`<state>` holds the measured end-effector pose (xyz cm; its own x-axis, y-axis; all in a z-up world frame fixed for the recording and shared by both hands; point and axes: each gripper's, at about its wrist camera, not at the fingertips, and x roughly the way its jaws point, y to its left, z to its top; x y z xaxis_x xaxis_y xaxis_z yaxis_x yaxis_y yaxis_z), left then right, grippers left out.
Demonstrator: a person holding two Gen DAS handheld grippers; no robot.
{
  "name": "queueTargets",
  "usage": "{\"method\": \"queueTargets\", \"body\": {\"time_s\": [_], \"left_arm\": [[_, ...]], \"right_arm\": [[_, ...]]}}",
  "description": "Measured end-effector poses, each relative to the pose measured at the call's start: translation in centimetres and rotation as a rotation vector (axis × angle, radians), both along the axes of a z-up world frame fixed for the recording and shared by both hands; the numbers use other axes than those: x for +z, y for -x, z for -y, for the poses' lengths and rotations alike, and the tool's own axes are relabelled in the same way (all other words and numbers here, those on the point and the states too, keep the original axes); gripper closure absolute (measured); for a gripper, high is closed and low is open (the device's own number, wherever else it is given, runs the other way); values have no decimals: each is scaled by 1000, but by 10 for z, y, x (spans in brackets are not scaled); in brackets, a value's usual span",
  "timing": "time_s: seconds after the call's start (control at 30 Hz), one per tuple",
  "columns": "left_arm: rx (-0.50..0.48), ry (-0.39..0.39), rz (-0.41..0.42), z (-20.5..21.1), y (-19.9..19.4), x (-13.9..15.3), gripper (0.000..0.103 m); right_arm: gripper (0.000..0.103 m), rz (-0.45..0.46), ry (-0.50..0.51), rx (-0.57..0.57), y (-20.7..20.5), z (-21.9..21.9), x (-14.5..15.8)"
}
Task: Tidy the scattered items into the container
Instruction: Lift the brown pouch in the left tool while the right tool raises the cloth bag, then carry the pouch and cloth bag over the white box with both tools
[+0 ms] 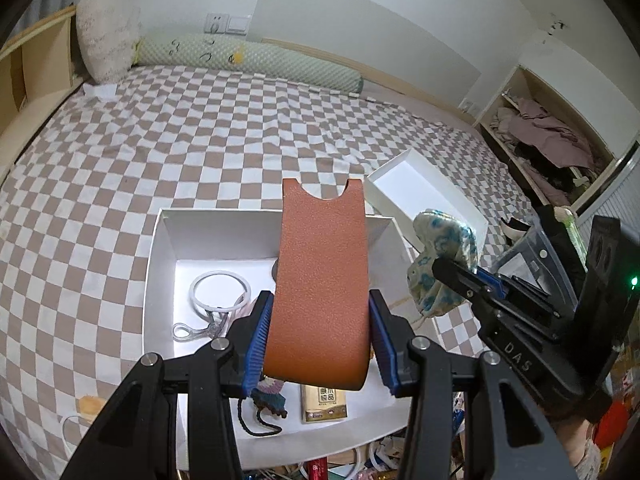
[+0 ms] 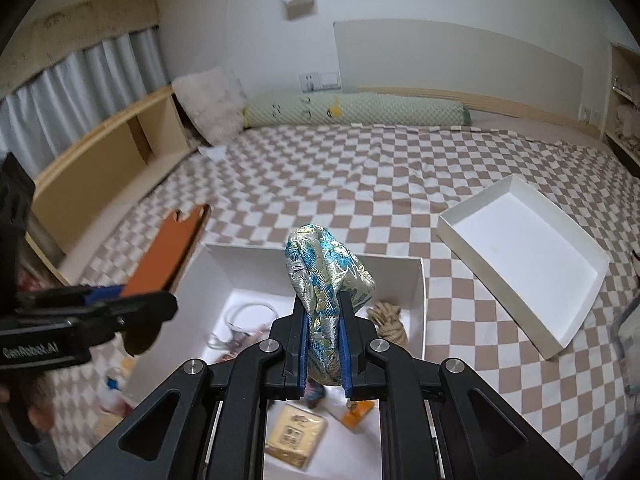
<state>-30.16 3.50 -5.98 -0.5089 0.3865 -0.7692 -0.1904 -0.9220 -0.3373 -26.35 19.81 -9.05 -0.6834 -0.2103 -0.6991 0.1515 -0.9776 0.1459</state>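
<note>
My left gripper (image 1: 318, 340) is shut on an orange leather case (image 1: 322, 280) and holds it upright above the open white box (image 1: 160, 264). My right gripper (image 2: 324, 344) is shut on a blue-and-gold brocade pouch (image 2: 326, 276), also above the box (image 2: 416, 280). The box holds a clear ring with a clip (image 1: 218, 292), a gold packet (image 1: 324, 402), a knitted charm on a cord (image 1: 272, 400) and a coil of rope (image 2: 390, 320). The right gripper with the pouch (image 1: 444, 256) shows in the left wrist view, and the left gripper's case (image 2: 168, 252) in the right wrist view.
The box stands on a bed with a brown-and-white checked cover (image 1: 200, 140). The white box lid (image 2: 524, 256) lies open side up to the right. A green bolster (image 1: 248, 60) and a pillow (image 1: 108, 36) lie at the headboard. Clutter lies at the bed's near edge (image 1: 360, 468).
</note>
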Motion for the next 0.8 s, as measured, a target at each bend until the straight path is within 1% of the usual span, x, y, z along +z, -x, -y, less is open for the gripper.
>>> {"method": "queueTargets", "body": {"time_s": [0.17, 0.3, 0.4, 0.63, 0.73, 0.8], "left_arm": [[7, -28, 35, 3, 10, -16, 57], [6, -68, 65, 0, 17, -28, 57], [5, -79, 80, -5, 22, -37, 57], [-4, -112, 123, -14, 34, -57, 57], [-2, -152, 155, -14, 40, -68, 57], [5, -149, 165, -14, 42, -73, 57]], "right_arm": [[89, 49, -33, -14, 11, -1, -19], [89, 97, -61, -20, 19, -1, -37], [89, 134, -73, -20, 23, -2, -49], [89, 187, -89, -11, 27, -3, -67], [89, 206, -79, -13, 29, -6, -73], [89, 219, -84, -10, 30, -6, -77]]}}
